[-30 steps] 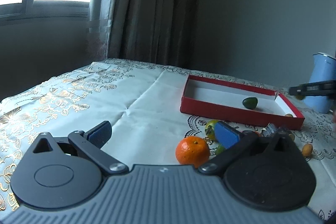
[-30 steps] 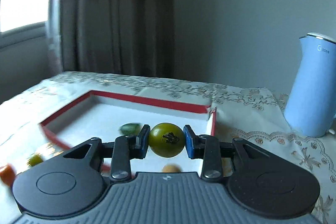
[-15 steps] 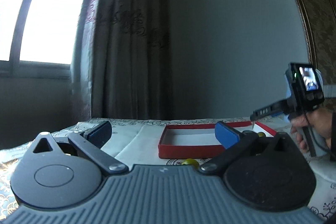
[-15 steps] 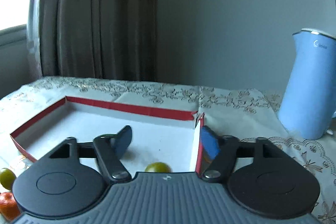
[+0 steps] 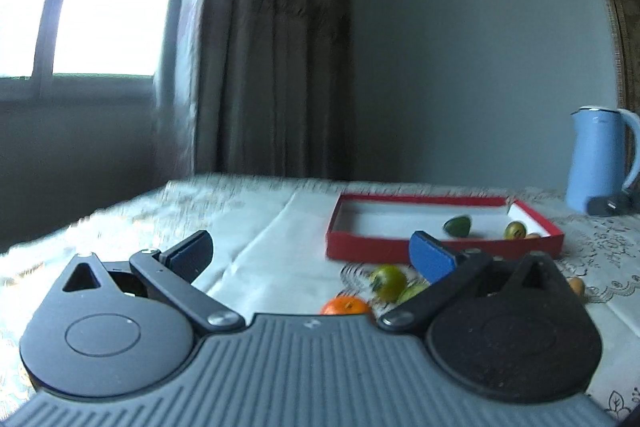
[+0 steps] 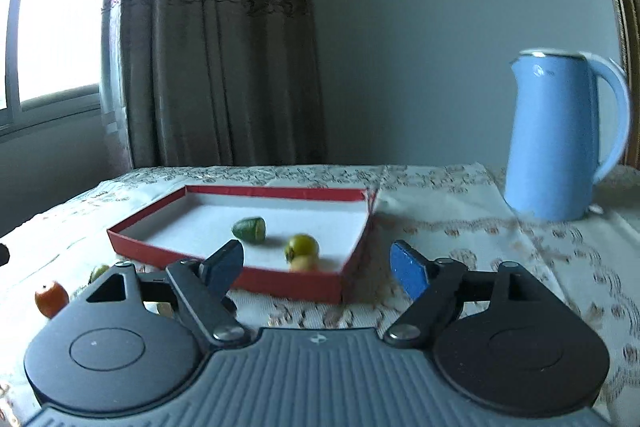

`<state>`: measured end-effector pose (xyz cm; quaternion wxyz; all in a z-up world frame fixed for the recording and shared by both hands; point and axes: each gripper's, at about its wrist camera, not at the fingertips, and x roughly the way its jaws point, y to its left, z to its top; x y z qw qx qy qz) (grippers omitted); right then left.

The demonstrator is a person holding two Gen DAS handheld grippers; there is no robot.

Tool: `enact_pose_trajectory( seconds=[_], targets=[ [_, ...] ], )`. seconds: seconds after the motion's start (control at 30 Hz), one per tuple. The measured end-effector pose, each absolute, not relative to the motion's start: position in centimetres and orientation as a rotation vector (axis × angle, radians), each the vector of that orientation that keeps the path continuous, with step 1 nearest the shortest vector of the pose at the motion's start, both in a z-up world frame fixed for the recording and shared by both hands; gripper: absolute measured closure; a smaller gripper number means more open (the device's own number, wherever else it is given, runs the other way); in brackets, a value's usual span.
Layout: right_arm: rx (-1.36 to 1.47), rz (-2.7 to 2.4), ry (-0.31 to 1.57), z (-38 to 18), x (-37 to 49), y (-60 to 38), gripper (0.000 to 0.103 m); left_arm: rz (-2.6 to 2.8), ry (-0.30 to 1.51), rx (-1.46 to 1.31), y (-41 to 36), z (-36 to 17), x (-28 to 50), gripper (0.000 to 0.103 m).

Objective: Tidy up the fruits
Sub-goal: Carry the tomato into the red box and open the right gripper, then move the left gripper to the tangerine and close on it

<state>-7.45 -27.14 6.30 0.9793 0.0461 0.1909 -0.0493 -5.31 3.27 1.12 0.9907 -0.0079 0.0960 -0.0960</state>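
- Box, red-walled with a white floor, lies on the tablecloth just ahead of the right gripper; its near wall runs across between the two spread fingers, long axis slanting from near left to far right.
- Right gripper: jaws wide, holding nothing.
- Fruits inside the box: a dark green fruit lying on its side, long axis left to right; a round green tomato touching a small orange fruit at the near wall.
- Left gripper: jaws wide, empty, hovering above the cloth.
- Loose fruits ahead of the left gripper, outside the box: a tangerine partly hidden by the gripper body, and a green tomato just behind it.
- Kettle, blue, upright, right of the box and well apart from it.
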Motion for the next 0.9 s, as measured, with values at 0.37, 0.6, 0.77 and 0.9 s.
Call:
enact_pose_trajectory(
  seconds=[0.37,0.6,0.77,0.9],
  targets=[
    [0.124,-0.092,0.368,5.8,-8.0,-28.0,0.022,-0.124,0.461,-0.025,3.4,0.0,-1.8,0.000],
    [0.129,-0.096,0.346,6.1,-8.5,-28.2,0.022,-0.112,0.546,-0.050,4.1,-0.4,-1.0,0.000],
    [0.139,-0.088,0.339,6.2,-8.6,-28.4,0.022,-0.129,0.509,-0.008,3.7,0.0,-1.4,0.000],
    [0.142,-0.083,0.344,6.2,-8.6,-28.4,0.022,-0.138,0.481,0.034,3.2,0.2,-1.9,0.000]
  ],
)
